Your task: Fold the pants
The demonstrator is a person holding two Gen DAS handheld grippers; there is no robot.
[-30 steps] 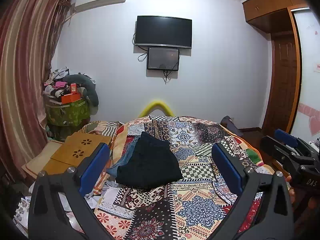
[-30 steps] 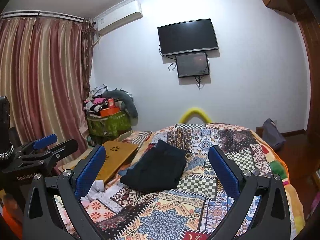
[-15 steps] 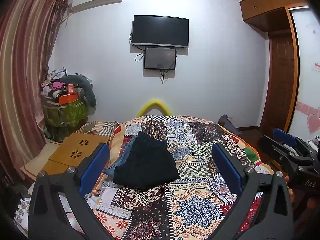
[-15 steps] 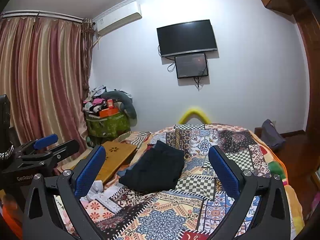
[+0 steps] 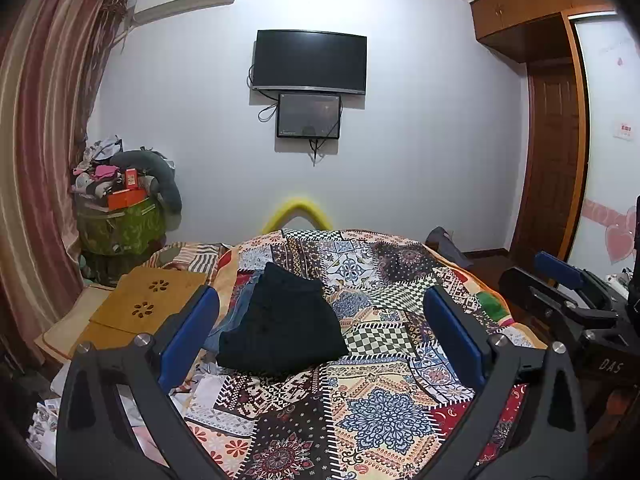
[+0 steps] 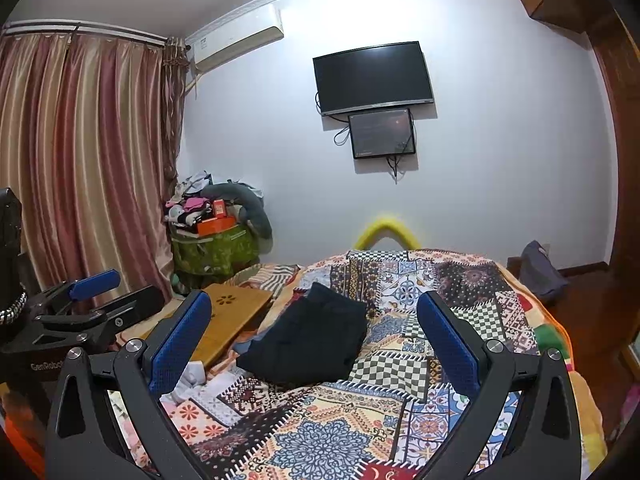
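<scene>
Patchwork bed [image 5: 372,408] holds one folded black pants [image 5: 284,328]; two grippers wide.

Black pants [image 5: 282,326] lie on a patchwork bedspread [image 5: 384,396] of red, blue, cream and checkered squares. Blue pads line the black fingers [image 5: 454,330]. At nine o'clock hang pink-and-gold striped curtains [image 6: 80,152]; a yellow arch [image 5: 296,210] stands at twelve.

The folded pants [image 5: 280,324] lie on the bed [image 5: 384,408] near its left edge, partly over another garment [image 5: 230,320]. A wooden board [image 5: 136,308] lies just left of the bed. Behind it, against the far wall, stands a heaped basket [image 5: 120,228].
</scene>
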